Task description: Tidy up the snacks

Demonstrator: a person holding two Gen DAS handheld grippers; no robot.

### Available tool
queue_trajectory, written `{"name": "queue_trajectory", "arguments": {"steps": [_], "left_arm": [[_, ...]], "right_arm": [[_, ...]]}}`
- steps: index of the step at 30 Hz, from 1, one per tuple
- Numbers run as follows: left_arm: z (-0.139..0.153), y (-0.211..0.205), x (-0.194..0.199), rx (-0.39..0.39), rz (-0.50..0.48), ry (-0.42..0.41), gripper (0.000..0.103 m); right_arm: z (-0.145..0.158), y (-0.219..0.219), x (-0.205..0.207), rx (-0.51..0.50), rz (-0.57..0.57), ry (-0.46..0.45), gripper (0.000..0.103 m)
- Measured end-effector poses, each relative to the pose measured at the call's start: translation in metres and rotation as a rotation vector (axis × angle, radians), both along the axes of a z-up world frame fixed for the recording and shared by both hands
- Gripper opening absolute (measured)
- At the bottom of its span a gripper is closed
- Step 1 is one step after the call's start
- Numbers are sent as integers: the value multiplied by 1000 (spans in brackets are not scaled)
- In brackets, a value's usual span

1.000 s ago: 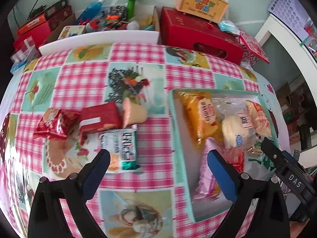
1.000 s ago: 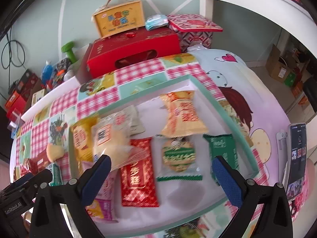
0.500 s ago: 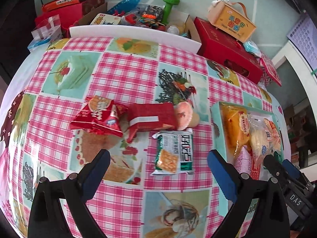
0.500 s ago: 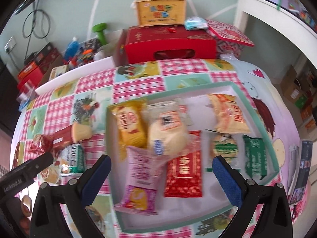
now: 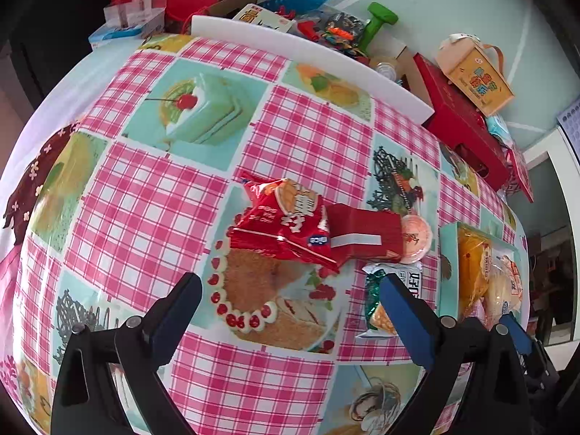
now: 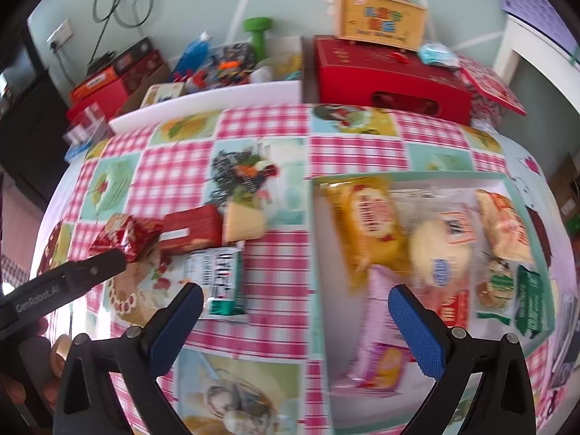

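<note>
One tabletop (image 5: 152, 195), covered with a pink checked cloth printed with cake pictures. One teal-rimmed tray (image 6: 406, 175) with a white floor, resting on the right part of that tabletop.

Outside the tray, four loose snacks, grouped just left of it:
- one red crinkled bag (image 5: 281, 224), leftmost, overlapping the end of the next item;
- one red box (image 5: 366, 235) with a white band, lying flat, touching the bag;
- one round pale-orange pack (image 5: 417, 233), touching the right end of the box;
- one white-and-green packet (image 6: 221, 279), just in front of the box, partly hidden by a fingertip in the left wrist view.

Inside the tray, at least seven packs, view blurred, exact count uncertain: one yellow pack (image 6: 369, 224) at the left wall, one clear pack holding a pale round bun (image 6: 440, 253), one orange pack (image 6: 505, 228) toward the right, one pink pack (image 6: 377, 348) at the front, one red pack (image 6: 451, 310) partly covered, two green packs (image 6: 533, 299) at the right side.

Two grippers, each with two blue-padded fingers. Left gripper (image 5: 290, 319): fingers spread wide, nothing between them, hovering above the cloth just in front of the red bag. Right gripper (image 6: 295, 330): fingers spread wide, nothing held, hovering above the left rim of the tray.

Behind the tabletop: one large red carton (image 6: 391, 79), one yellow carry box (image 6: 380, 18) on top of it, one green dumbbell (image 6: 259, 34).
</note>
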State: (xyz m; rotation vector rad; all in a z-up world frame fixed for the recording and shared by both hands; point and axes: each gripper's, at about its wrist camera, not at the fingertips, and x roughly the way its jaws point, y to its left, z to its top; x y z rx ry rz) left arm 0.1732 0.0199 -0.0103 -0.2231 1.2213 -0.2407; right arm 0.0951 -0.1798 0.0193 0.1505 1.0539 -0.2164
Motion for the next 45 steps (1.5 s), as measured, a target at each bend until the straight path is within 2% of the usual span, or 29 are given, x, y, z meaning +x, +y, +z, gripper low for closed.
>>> {"name": "queue_trajectory", "arguments": {"steps": [9,14,17,21,27,31,34,36,38,39,45], "left_arm": [[-11,10,8,-1,29,26,98],[-5,9,16,-12,33,-6,98],[-3,14,21,10,54,-22,98],[-2,21,28,-5,84,-40,98],[-9,6,32,-11,42,-32,98],[-11,-3,31,15,35,-39,98],[-10,-5,31,36,46,-49,87],[-11,-4,31,37,53,-48,72],[-13,-3,31,33,55,-41,67],[-13,-3,31,28,54,-39,59],[-12,-3,29,30,60,-26,57]], "right_arm": [[-27,33,15,27,31,-22,103],[-45,46,21,28,69,-5,103],[-49,47,23,41,74,-12,103],[-53,46,25,38,69,-12,103],[-58,41,29,42,55,-3,97],[-59,41,29,40,61,4,83],[-60,41,29,51,67,1,76],[-59,42,28,50,74,-1,70],[-58,44,28,47,78,-4,63],[-58,45,28,46,79,-4,59],[-57,44,27,43,77,-2,54]]}}
